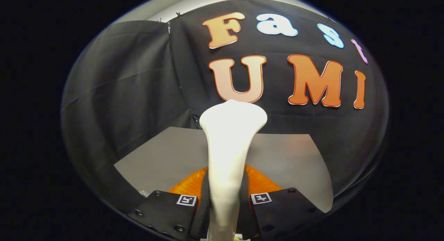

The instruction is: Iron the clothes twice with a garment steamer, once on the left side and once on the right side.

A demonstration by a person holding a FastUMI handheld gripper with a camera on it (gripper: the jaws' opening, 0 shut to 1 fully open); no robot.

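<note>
Hand-held gripper [224, 213] clenched on glossy white plastic garment steamer [229, 147], both fingers pressing its handle; flared steamer head rises upright beyond fingers; orange garment [258, 180] just behind handle, on grey worktop [166, 157]

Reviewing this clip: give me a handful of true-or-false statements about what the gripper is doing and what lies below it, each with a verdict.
1. The gripper is shut on the white steamer, one finger on each side of its handle. True.
2. The steamer lies flat on the table. False: it stands up between the fingers, its wide head toward the black cloth wall.
3. An orange garment shows just beyond the fingers, beneath the steamer. True.
4. The table is bright green. False: it is grey.
5. The steamer's head is pressed on the orange garment. False: the head is raised, well above it.
</note>
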